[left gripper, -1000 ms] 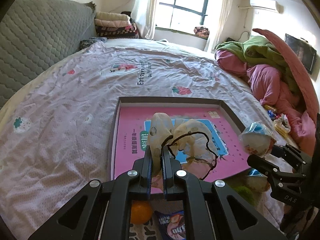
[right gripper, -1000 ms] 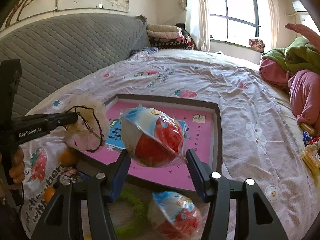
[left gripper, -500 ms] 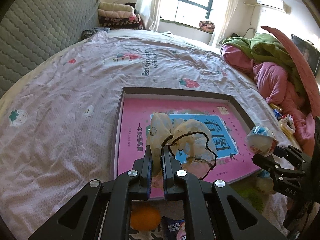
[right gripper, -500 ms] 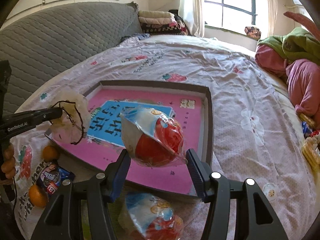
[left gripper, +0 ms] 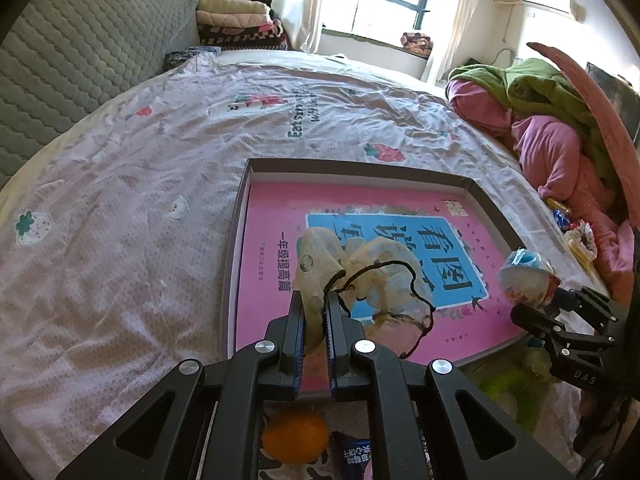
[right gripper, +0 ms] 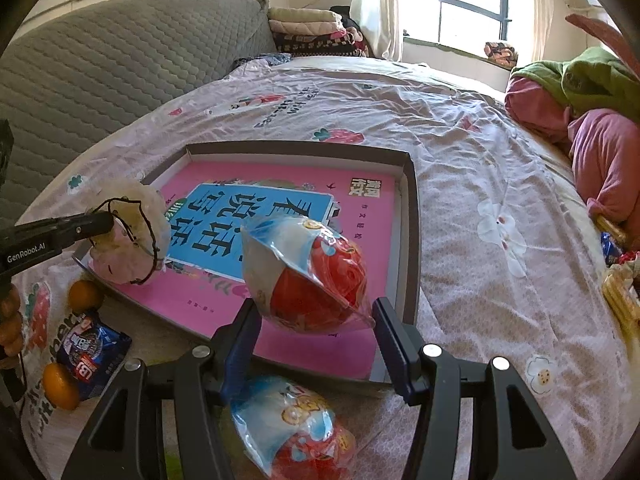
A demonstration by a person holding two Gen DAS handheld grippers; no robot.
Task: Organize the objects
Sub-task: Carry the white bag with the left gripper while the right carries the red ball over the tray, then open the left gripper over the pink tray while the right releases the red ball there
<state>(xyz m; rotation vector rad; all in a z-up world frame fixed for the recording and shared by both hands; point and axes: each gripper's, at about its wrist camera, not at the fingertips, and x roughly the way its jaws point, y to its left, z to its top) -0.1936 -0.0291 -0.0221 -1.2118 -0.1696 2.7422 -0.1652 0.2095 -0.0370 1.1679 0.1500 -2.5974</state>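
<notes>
A shallow grey box [left gripper: 236, 240] [right gripper: 410, 240] with a pink printed sheet inside lies on the bed. My left gripper [left gripper: 315, 300] is shut on a cream drawstring pouch [left gripper: 372, 276] with a black cord, held over the box's near left part. In the right wrist view the pouch [right gripper: 128, 240] hangs at the box's left corner. My right gripper [right gripper: 316, 312] is shut on a wrapped red-and-white toy egg [right gripper: 308, 276], held above the box's near edge. In the left wrist view that egg [left gripper: 524, 276] shows at the right.
A second wrapped egg [right gripper: 292, 428] lies on the bed under my right gripper. Two oranges [right gripper: 84, 294] [right gripper: 60, 386] and a blue snack packet [right gripper: 92, 356] lie left of the box. A green ring [left gripper: 508, 390] sits near the box corner. Pink and green bedding [left gripper: 560, 120] is piled right.
Both grippers have sunk slightly and tilted downward, so the box fills more of each view. The pouch and the egg remain gripped.
</notes>
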